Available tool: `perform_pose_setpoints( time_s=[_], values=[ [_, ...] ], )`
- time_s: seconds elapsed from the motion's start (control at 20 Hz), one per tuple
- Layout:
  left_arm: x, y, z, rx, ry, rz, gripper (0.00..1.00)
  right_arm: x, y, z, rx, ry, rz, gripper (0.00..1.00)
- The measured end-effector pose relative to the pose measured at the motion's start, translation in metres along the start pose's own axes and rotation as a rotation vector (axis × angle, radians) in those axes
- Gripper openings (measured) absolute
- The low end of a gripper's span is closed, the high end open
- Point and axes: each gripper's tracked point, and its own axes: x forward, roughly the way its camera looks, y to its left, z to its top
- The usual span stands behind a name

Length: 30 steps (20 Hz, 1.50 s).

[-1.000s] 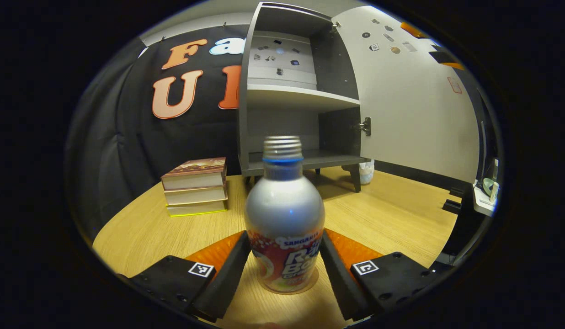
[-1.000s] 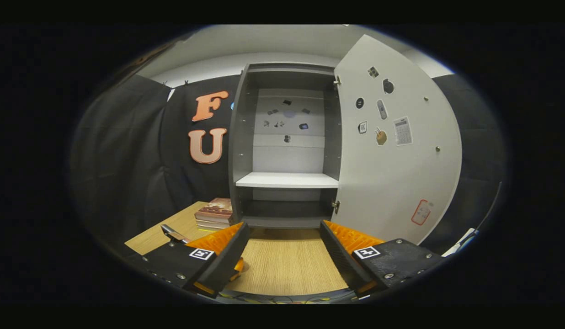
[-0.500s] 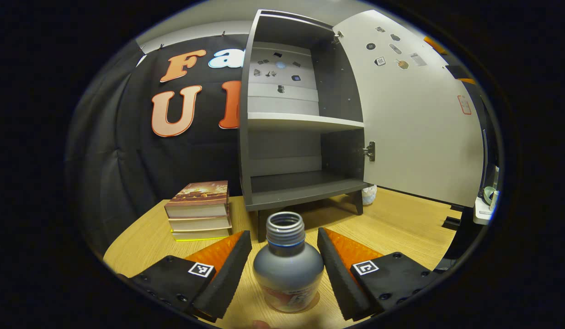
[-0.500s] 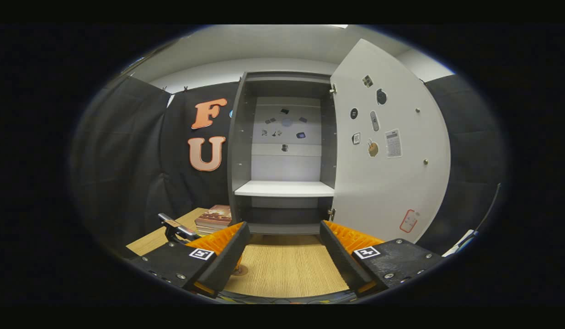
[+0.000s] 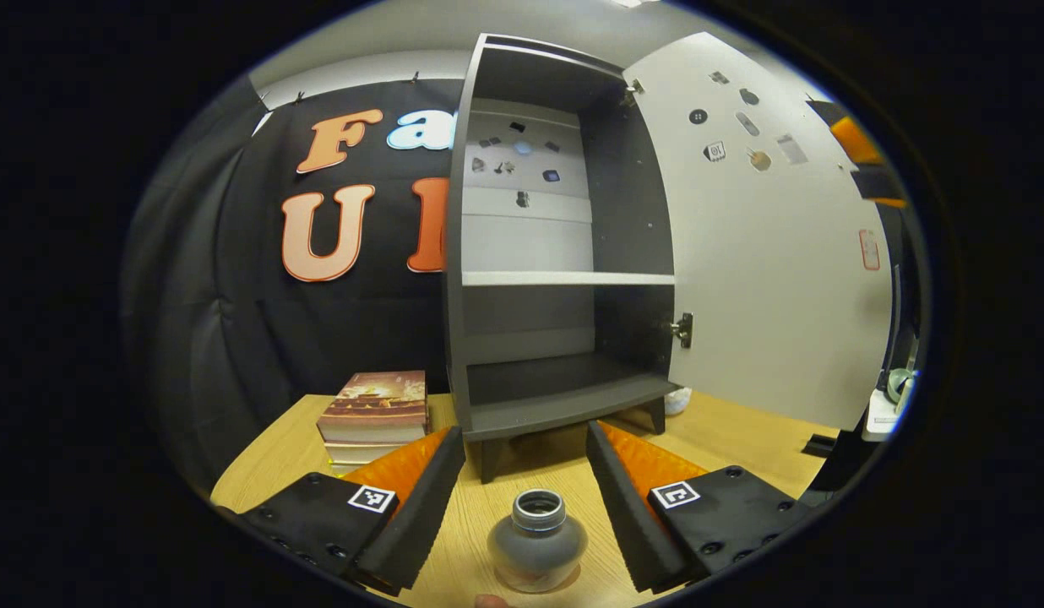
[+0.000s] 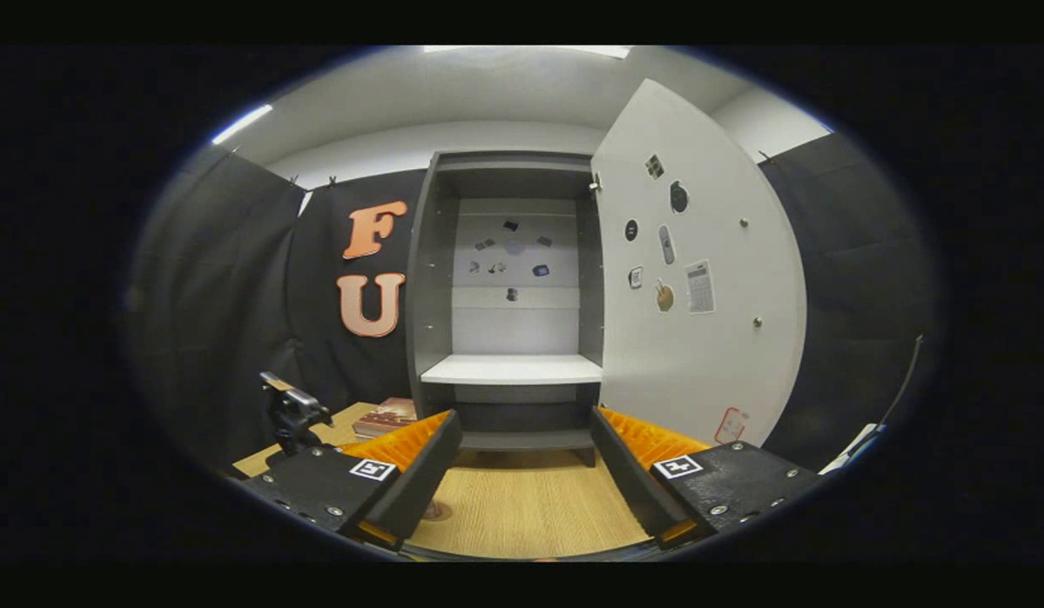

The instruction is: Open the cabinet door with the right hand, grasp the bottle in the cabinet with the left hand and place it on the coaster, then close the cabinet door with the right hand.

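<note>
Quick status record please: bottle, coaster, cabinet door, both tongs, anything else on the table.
bottle: upright on the table, capless, free of both fingers
coaster: under the bottle, its edge peeking out
cabinet door: swung wide open
cabinet shelves: bare
left tongs: open, above the bottle
right tongs: open, holding nothing, facing the cabinet
books: stacked left of the cabinet
table: wood top

matt metal bottle [image 5: 536, 540], wood-grain table [image 5: 725, 426]
</note>
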Motion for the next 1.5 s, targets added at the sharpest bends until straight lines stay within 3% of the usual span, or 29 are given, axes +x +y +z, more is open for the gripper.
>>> perform_pose_setpoints(
  time_s=[0.4,0.75,0.95,1.15,1.25,1.35,1.5],
  values=[
    [-0.034,0.026,0.075,0.032,-0.043,0.075,0.94,0.000,-0.018,0.013,-0.004,-0.014,-0.036,0.95],
    [-0.061,0.037,0.124,0.018,-0.047,0.127,0.94,-0.021,-0.061,0.033,0.019,-0.031,-0.106,0.95],
    [-0.069,0.047,0.145,0.008,-0.043,0.160,0.94,-0.041,-0.108,0.045,0.003,-0.026,-0.205,0.95],
    [-0.073,0.057,0.162,-0.005,-0.057,0.195,0.94,-0.062,-0.186,0.060,-0.053,-0.012,-0.379,0.95],
    [-0.075,0.059,0.167,0.004,-0.058,0.211,0.94,-0.069,-0.217,0.069,-0.063,-0.007,-0.425,0.95],
    [-0.075,0.057,0.170,0.009,-0.057,0.215,0.94,-0.068,-0.238,0.069,-0.073,0.020,-0.420,0.95],
    [-0.075,0.052,0.175,0.006,-0.055,0.218,0.94,-0.051,-0.244,0.063,-0.076,0.070,-0.322,0.95]
  ],
)
